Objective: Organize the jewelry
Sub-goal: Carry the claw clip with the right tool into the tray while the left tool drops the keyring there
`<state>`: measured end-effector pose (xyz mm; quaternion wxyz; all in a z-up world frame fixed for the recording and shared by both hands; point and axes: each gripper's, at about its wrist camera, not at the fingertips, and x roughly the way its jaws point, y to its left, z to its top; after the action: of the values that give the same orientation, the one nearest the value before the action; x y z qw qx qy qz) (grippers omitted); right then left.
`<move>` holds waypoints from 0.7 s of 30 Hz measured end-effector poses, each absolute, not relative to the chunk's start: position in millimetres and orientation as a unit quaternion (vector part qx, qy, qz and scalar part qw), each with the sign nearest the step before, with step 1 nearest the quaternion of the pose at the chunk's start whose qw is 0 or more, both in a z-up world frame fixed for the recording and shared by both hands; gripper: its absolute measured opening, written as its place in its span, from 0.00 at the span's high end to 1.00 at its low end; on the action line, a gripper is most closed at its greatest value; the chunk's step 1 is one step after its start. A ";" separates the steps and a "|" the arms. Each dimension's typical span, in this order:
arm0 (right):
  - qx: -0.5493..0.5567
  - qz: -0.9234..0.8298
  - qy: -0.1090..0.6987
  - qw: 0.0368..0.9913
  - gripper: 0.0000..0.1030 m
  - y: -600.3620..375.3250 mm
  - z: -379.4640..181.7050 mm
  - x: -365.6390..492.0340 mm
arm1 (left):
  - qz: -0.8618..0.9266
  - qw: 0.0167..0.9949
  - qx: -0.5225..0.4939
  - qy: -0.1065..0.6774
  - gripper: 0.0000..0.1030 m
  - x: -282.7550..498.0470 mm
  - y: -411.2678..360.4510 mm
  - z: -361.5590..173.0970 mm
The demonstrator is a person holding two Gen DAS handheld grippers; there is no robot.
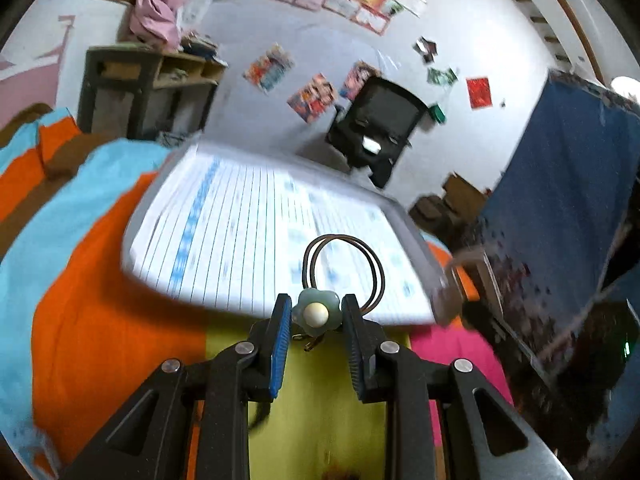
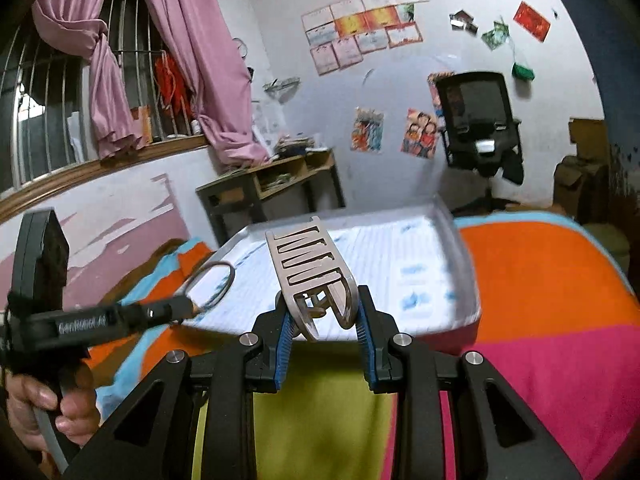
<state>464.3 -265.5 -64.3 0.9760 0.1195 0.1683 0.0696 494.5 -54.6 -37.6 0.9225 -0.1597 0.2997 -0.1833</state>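
My left gripper (image 1: 316, 314) is shut on a hair tie: a pale green flower charm with a cream bead (image 1: 316, 314) sits between the blue pads, and its thin dark elastic loop (image 1: 344, 268) sticks out ahead over the tray. My right gripper (image 2: 322, 312) is shut on a beige hair claw clip (image 2: 308, 264), whose slotted top points forward over the same tray. The grey tray (image 2: 466, 264), lined with ruled white paper (image 1: 248, 232), rests on the bed just ahead of both grippers. In the right wrist view the left gripper (image 2: 188, 306) appears at the left with the elastic loop (image 2: 214, 284).
A bedspread in orange, blue, pink and yellow-green (image 2: 540, 300) lies under the tray. A person's hand (image 2: 40, 412) grips the left tool's handle. A wooden desk (image 2: 276, 184), a black office chair (image 2: 478, 120) and a barred window with pink curtains (image 2: 120, 60) stand beyond the bed.
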 end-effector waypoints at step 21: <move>0.112 0.015 0.207 0.972 0.44 -289.8 -68.9 479.8 | -0.099 0.932 -0.131 0.322 0.27 515.6 -72.7 -44.5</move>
<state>479.8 -289.8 -68.9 0.9718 0.1123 0.2069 0.0146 515.6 -72.7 -44.5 0.9322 -0.1313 0.3222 -0.0995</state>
